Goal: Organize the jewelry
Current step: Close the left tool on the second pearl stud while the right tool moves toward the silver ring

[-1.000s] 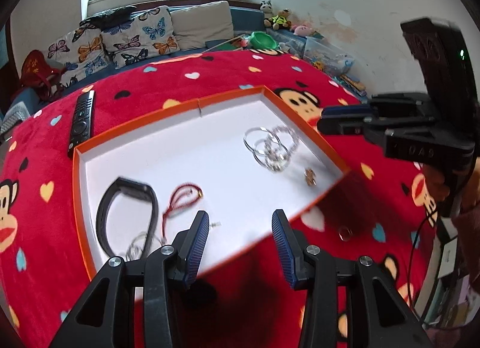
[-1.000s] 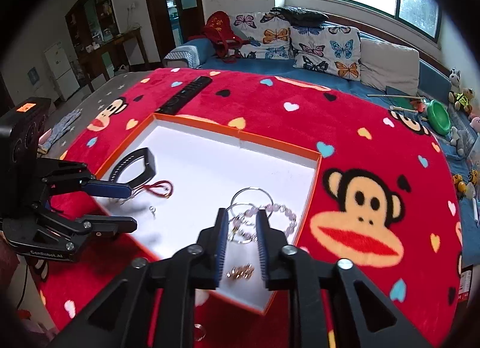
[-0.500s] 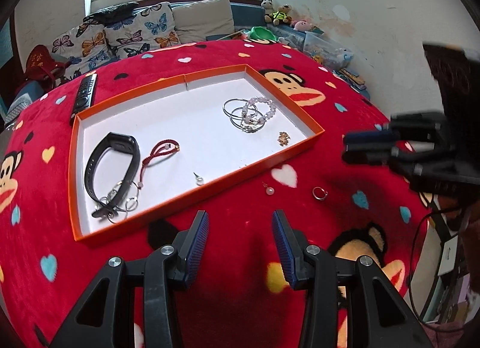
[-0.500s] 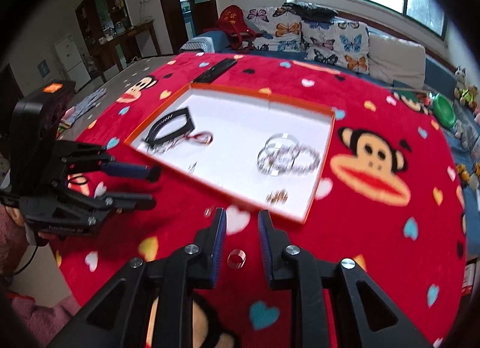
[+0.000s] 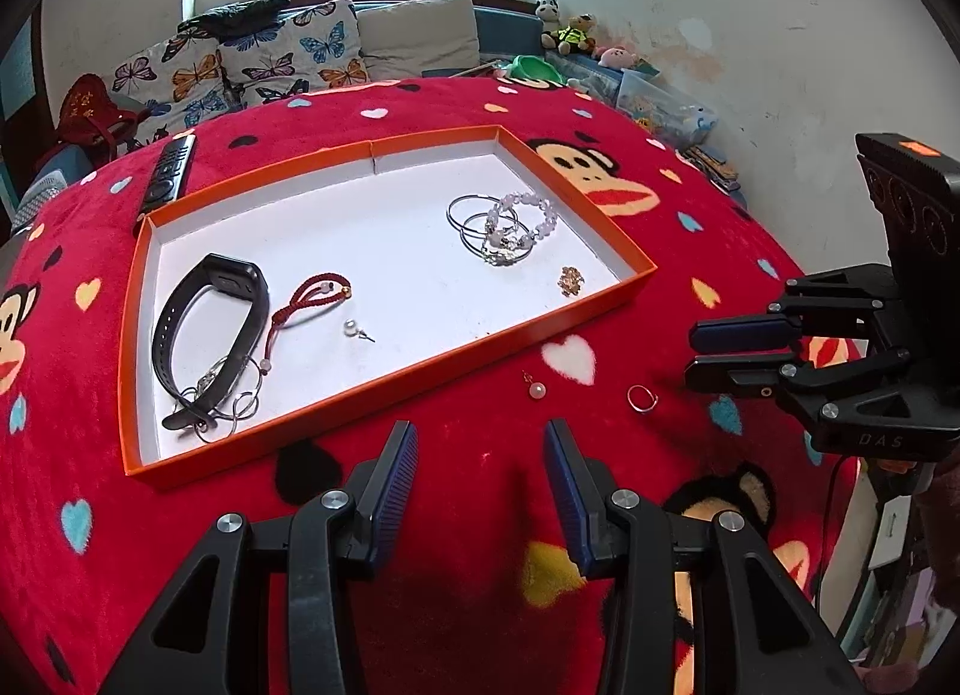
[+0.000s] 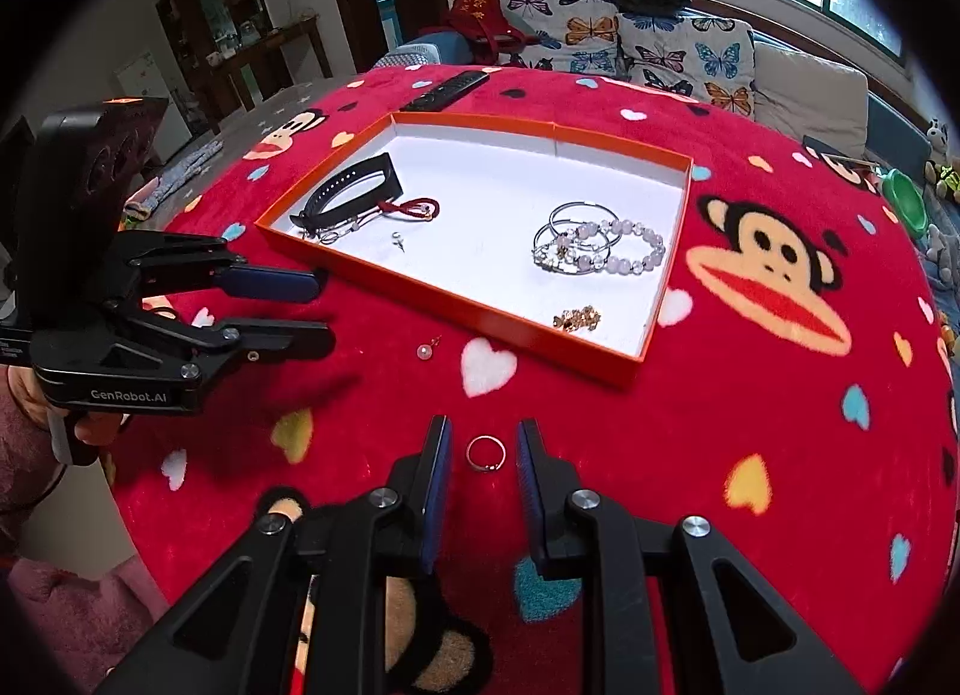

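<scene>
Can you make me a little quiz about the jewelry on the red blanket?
1. True or false: the ring lies inside the orange tray.
2. Which lies outside the tray? A) pearl earring B) black wristband C) bead bracelet
3. Fill in: the ring lies between the fingers of the ____ gripper.

Key: 1 false, it is on the blanket; 2 A; 3 right, open, as is the left gripper.

Home living room: sofa (image 5: 414, 29) with butterfly cushions (image 6: 678, 50), soft toys (image 5: 573, 32), TV remote (image 5: 169, 174).
</scene>
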The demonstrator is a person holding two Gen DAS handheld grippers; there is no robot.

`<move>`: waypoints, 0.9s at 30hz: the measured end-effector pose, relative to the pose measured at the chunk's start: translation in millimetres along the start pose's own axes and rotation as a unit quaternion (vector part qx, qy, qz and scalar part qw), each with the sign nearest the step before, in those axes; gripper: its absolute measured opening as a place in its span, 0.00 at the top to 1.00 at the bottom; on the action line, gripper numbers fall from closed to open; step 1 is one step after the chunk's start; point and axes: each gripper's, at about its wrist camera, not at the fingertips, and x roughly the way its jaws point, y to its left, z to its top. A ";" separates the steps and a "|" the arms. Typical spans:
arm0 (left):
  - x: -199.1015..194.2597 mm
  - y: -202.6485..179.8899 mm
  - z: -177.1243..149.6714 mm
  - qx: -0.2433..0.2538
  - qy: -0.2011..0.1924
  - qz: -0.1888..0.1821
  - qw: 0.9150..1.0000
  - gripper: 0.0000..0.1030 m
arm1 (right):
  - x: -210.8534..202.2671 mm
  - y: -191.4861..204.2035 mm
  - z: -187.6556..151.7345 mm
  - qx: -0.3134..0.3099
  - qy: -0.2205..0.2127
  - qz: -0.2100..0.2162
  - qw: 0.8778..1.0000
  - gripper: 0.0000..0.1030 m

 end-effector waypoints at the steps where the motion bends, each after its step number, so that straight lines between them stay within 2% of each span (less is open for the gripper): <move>1: 0.1 -0.1 -0.1 -0.001 0.000 -0.003 1.000 0.55 | 0.7 0.5 -0.8 -0.002 0.003 0.000 1.000 0.76; 6: 10.3 -9.6 -1.2 0.013 0.000 -0.002 1.000 0.55 | 8.4 6.5 -10.1 -0.014 0.027 0.001 1.000 0.76; 14: 32.9 -24.2 6.0 0.026 -0.003 -0.020 0.999 0.68 | -0.8 2.7 -9.4 -0.019 0.055 -0.014 0.998 0.76; 18: 43.4 -31.2 7.3 0.039 -0.008 -0.013 0.999 0.70 | -2.7 -1.5 -13.2 -0.018 0.091 -0.014 0.996 0.76; 23: 56.1 -32.6 8.0 0.039 -0.004 -0.013 0.999 0.74 | -14.5 3.0 -21.7 -0.058 0.123 -0.034 0.990 0.76; 27: 58.2 -32.2 8.1 0.042 -0.007 -0.007 0.999 0.77 | -19.0 3.0 -24.0 -0.064 0.117 -0.031 0.991 0.76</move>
